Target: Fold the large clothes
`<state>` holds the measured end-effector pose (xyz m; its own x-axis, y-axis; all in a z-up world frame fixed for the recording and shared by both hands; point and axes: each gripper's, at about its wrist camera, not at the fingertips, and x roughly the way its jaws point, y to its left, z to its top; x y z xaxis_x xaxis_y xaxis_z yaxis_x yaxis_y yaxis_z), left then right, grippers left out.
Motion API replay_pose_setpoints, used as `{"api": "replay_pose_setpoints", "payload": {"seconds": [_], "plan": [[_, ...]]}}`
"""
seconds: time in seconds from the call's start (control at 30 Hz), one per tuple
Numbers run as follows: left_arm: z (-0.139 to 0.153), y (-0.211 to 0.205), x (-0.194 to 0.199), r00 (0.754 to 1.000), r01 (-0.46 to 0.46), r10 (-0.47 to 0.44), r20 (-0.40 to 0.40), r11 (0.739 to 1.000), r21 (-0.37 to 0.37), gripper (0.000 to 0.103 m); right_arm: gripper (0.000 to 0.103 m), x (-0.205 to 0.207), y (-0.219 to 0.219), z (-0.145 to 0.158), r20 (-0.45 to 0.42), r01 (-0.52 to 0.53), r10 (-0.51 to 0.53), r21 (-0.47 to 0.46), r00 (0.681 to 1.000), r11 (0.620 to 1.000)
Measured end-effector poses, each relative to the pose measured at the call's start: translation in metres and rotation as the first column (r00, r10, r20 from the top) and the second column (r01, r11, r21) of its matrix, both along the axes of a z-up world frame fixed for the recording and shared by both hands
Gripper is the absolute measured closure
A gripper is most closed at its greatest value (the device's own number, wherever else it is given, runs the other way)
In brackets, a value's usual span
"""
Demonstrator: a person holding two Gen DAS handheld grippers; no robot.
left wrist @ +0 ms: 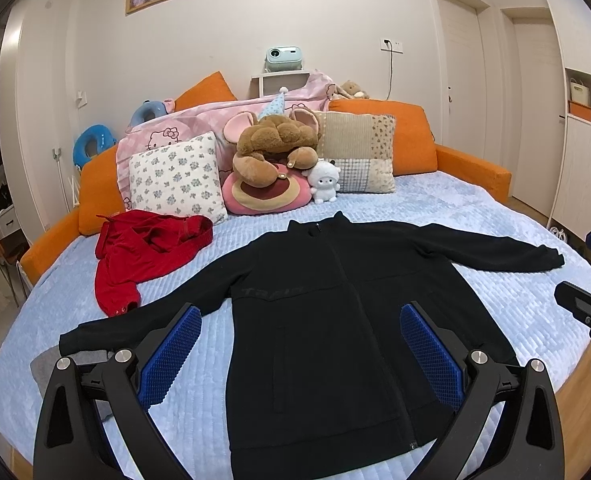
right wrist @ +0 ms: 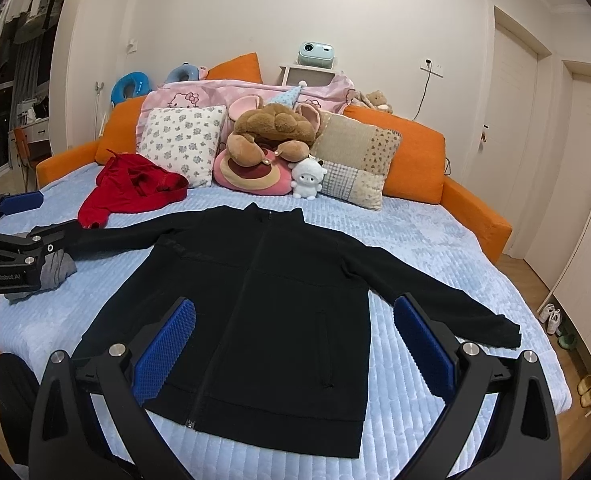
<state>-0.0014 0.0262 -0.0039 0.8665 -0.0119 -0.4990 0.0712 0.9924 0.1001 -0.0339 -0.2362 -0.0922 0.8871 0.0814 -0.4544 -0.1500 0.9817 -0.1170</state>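
Jacket [left wrist: 315,320] flat, both sleeves outspread

grey garment [left wrist: 51,364] mostly hidden behind left claw [left wrist: 301,354]; jacket [left wrist: 327,320] chest lettering unreadable; hem partly cut by bottom edge.

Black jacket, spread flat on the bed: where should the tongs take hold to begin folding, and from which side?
Probably the sleeve cuffs. The black jacket lies face up, zipped, both sleeves stretched outward. The left tongs suit the cuff at the left, the right tongs the other, each coming from its outer side. Both are open, holding nothing.
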Motion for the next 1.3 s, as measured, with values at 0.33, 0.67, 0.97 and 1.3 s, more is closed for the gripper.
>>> {"api": "replay_pose_setpoints", "payload": {"seconds": [0.33, 0.67, 0.97, 1.3], "plan": [[-0.001, 0.001, 0.001, 1.0, 0.005, -0.005, -0.007, 1.0, 0.002, 0.002, 0.004, 0.002, -0.002, -0.002, -0.003, 0.008, -0.008, 0.001, 1.0, 1.0], [-0.011, -0.026, 0.037, 0.997, 0.064, -0.063, -0.043, 0.998, 0.027, 0.002, 0.004, 0.026, -0.044, -0.016, -0.022, 0.1, -0.1, 0.022, 0.995, 0.995], [-0.026, -0.089, 0.107, 0.979, 0.176, -0.176, -0.107, 0.984, -0.006, 0.002, 0.004, 0.077, -0.151, -0.038, -0.07, 0.291, -0.285, 0.087, 0.956, 0.953], [-0.058, -0.181, 0.219, 0.962, 0.221, -0.214, -0.171, 0.975, 0.026, 0.002, 0.005, 0.126, -0.316, -0.075, -0.154, 0.505, -0.483, 0.169, 0.862, 0.846]]}}
